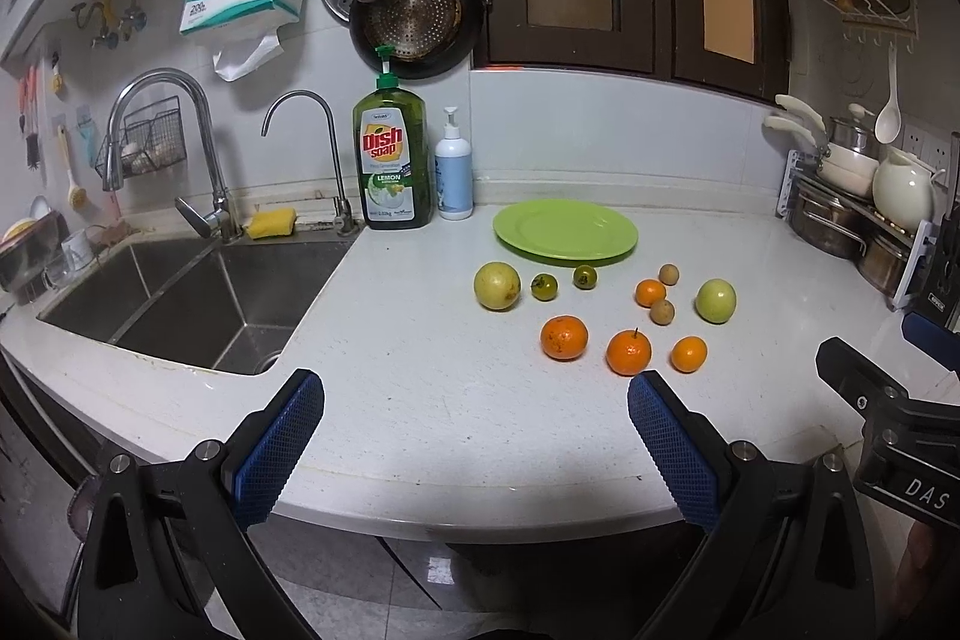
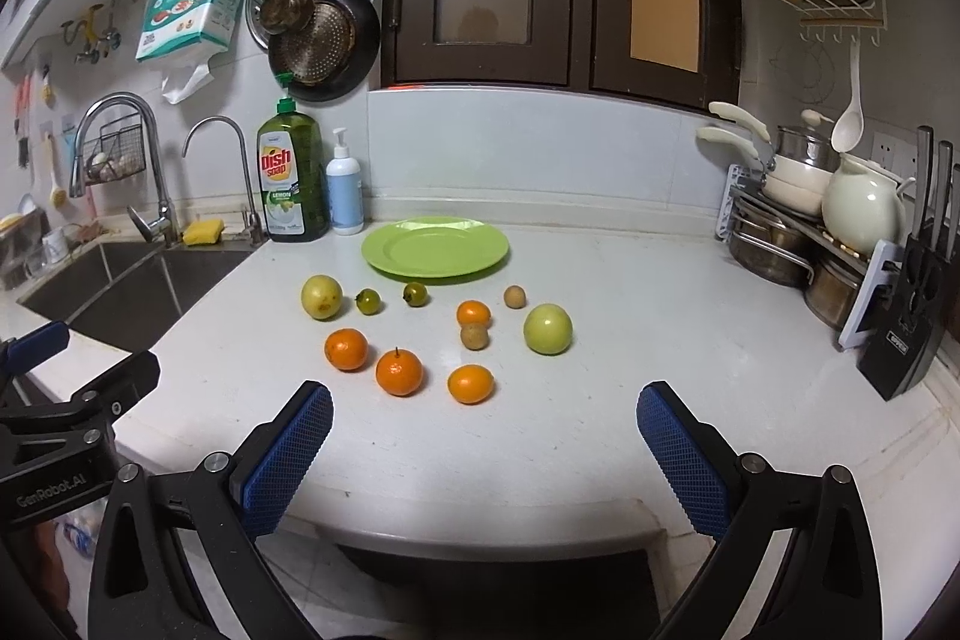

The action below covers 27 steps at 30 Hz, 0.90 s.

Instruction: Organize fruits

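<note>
An empty green plate (image 1: 565, 229) (image 2: 435, 246) lies at the back of the white counter. In front of it lie loose fruits: a yellow-green fruit (image 1: 497, 285) (image 2: 321, 297), two small dark green ones (image 1: 544, 287) (image 1: 584, 276), several oranges such as one with a stem (image 1: 628, 352) (image 2: 399, 372), two small brown fruits (image 1: 662, 311) (image 2: 515, 296), and a green apple (image 1: 716, 300) (image 2: 547, 328). My left gripper (image 1: 477, 391) and right gripper (image 2: 485, 403) both hover open above the counter's front edge, holding nothing, short of the fruits.
A steel sink (image 1: 180, 298) with two taps is at the left, with a dish soap bottle (image 1: 393, 160) and a white pump bottle (image 1: 453, 172) behind it. Pots on a rack (image 2: 798, 220) and a knife block (image 2: 912, 316) stand at the right.
</note>
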Tool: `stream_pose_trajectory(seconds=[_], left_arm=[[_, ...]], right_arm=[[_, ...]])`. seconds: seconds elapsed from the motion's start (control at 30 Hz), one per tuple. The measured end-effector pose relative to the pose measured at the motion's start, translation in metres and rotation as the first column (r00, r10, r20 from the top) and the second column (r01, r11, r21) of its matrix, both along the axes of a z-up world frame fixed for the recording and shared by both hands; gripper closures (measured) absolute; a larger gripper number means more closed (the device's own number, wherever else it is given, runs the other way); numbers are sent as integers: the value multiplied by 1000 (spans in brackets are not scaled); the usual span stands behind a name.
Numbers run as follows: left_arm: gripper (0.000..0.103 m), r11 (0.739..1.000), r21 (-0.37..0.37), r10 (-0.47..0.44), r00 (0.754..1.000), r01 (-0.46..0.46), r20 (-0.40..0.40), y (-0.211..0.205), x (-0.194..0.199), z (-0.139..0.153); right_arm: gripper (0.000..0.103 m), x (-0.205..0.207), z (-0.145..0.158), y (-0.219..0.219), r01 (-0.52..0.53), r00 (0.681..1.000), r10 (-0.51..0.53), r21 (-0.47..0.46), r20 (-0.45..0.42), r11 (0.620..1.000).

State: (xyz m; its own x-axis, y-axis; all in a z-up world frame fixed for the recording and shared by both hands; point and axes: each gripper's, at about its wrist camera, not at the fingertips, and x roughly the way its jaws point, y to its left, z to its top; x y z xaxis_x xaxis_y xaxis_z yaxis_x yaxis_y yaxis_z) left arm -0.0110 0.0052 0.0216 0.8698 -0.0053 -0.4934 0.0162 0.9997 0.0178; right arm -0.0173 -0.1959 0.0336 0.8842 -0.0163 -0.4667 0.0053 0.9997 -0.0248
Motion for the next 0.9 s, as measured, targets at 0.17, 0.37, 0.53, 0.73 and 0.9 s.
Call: stream_pose_trajectory(seconds=[0.17,0.37,0.53,0.73,0.9], left_arm=[[0,1000,3,-5,1000,5,3,-1,1,1],[0,1000,6,-9,1000,9,6,-2,1,2],[0,1000,6,-13,1000,13,3,-3,2,2],[0,1000,7,-12,1000,12,3,-4,3,3],[0,1000,10,-16,1000,16,4,-6,5,4]], right_arm=[[1,0,0,0,2,1000,-2,0,1,1000],[1,1,1,-1,4,1000,-4,5,-3,1000],[1,3,1,-2,5,1000,-5,9,-5,1000],[1,3,1,-1,5,1000,-5,9,-5,1000],[1,4,1,-2,5,1000,-5,9,-7,1000]])
